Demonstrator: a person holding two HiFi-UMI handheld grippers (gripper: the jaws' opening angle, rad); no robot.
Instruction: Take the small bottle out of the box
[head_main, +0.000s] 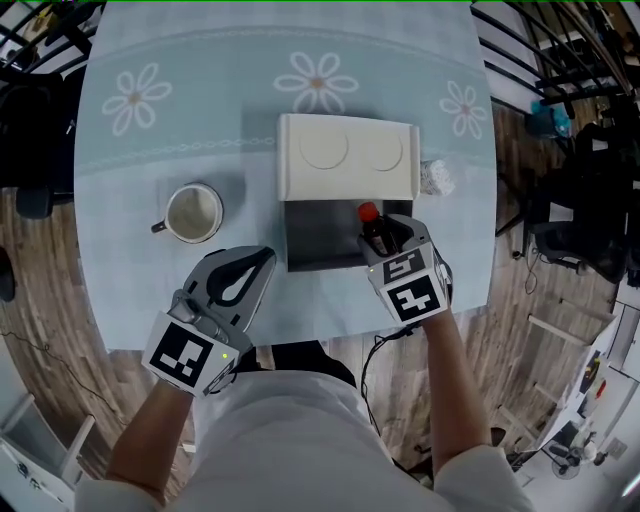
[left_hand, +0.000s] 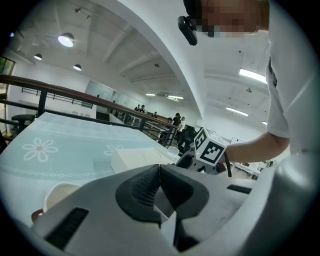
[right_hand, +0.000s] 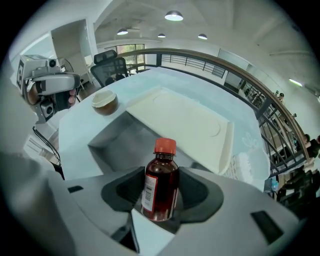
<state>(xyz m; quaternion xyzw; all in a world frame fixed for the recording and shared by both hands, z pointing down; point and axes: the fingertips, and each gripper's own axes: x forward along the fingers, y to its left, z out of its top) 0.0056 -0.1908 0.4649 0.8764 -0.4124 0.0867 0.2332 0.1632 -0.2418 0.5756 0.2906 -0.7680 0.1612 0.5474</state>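
Right gripper (right_hand: 161, 187) fingers wide, tight on small bottle (right_hand: 160, 170) over box (head_main: 310, 245); left gripper (left_hand: 159, 172) fingers together, empty.

A small bottle (right_hand: 161, 182) of dark red-brown glass, with an orange-red screw cap and a white label down one side, stands upright between the jaws of the right gripper (right_hand: 162, 200), which press on its sides. It is at the near right corner of the box (head_main: 318, 240), an open tray with a grey inside on the bench. The box's white lid (head_main: 347, 157), marked with two pressed circles, is folded back behind it.
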